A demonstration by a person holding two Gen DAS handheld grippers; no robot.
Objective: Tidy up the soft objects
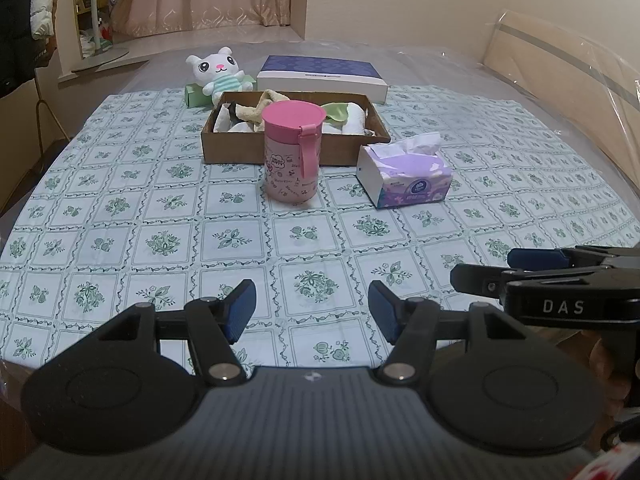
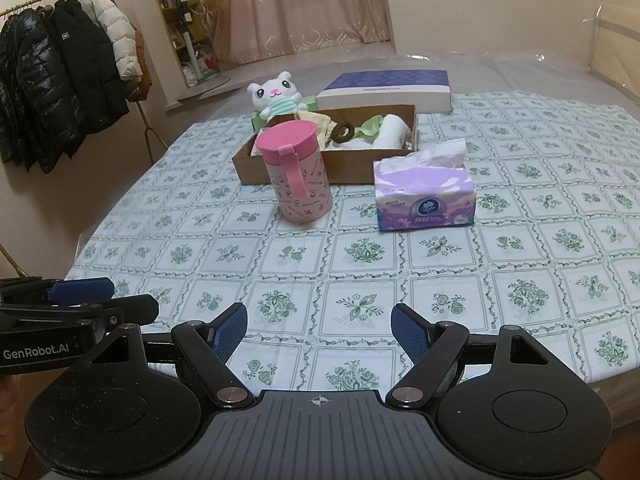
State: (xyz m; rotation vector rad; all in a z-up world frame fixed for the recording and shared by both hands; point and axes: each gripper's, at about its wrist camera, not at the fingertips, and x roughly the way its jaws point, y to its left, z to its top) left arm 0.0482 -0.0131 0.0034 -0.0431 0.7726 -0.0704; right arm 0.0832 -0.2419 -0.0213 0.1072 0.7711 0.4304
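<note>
Both grippers hang empty over the near cloth, well short of the box.

Your left gripper (image 1: 312,310) and right gripper (image 2: 319,330) sit side by side with jaws spread and nothing between them, angled down toward the box (image 1: 296,148), likely poised to choose a first pick. Towels and cloths already lie inside the box. Behind its far left corner the plush (image 1: 219,72) sits upright outside it, probably next to go in. Touching or just before the box's front wall stands the pink cup (image 1: 291,156); the tissue pack (image 1: 404,170) lies just beside its front right corner.
</note>
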